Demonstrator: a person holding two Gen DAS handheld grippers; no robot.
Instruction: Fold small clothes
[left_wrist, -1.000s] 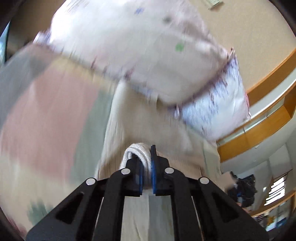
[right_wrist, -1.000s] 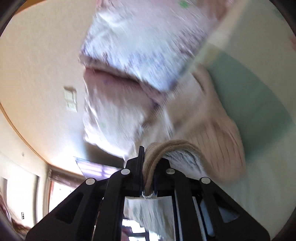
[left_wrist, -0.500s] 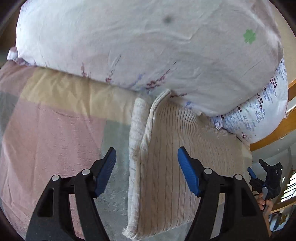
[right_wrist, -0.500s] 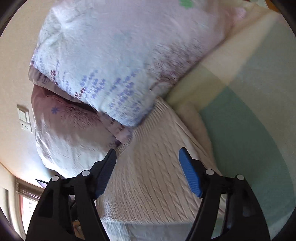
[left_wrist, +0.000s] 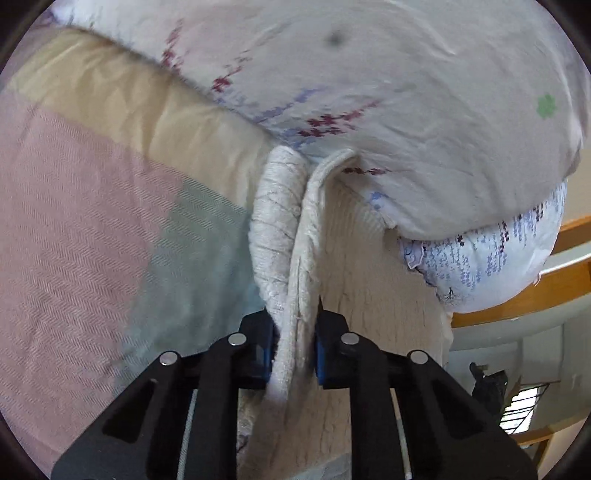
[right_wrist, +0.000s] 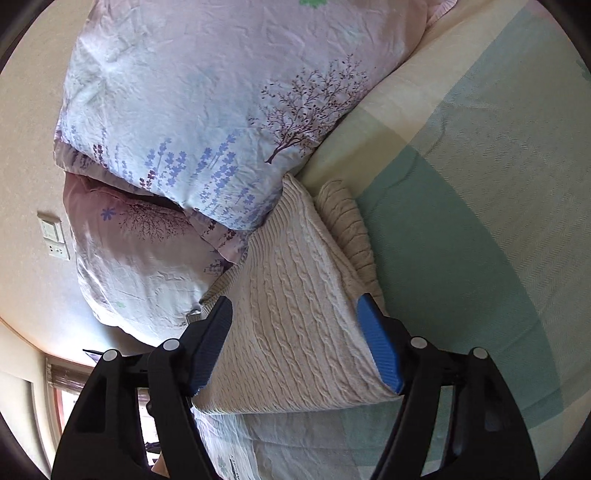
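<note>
A cream cable-knit sweater (right_wrist: 295, 314) lies folded on the bed against the pillows. In the left wrist view its folded edge (left_wrist: 284, 240) stands up in two layers. My left gripper (left_wrist: 293, 350) is shut on that edge, pinching the layers between its blue pads. My right gripper (right_wrist: 295, 343) is open; its fingers straddle the near end of the sweater, one blue pad (right_wrist: 380, 347) at its right edge.
Two floral pillows (right_wrist: 207, 103) (left_wrist: 406, 92) are stacked at the head of the bed, touching the sweater's far end. The bedspread (left_wrist: 92, 221) (right_wrist: 480, 203) has pink, green and cream blocks. A wall switch (right_wrist: 51, 230) and a wooden rail (left_wrist: 535, 288) lie beyond.
Both grippers released the sweater half a second ago. My left gripper has since closed again on its folded edge. My right gripper stays open and has moved in closer over the sweater.
</note>
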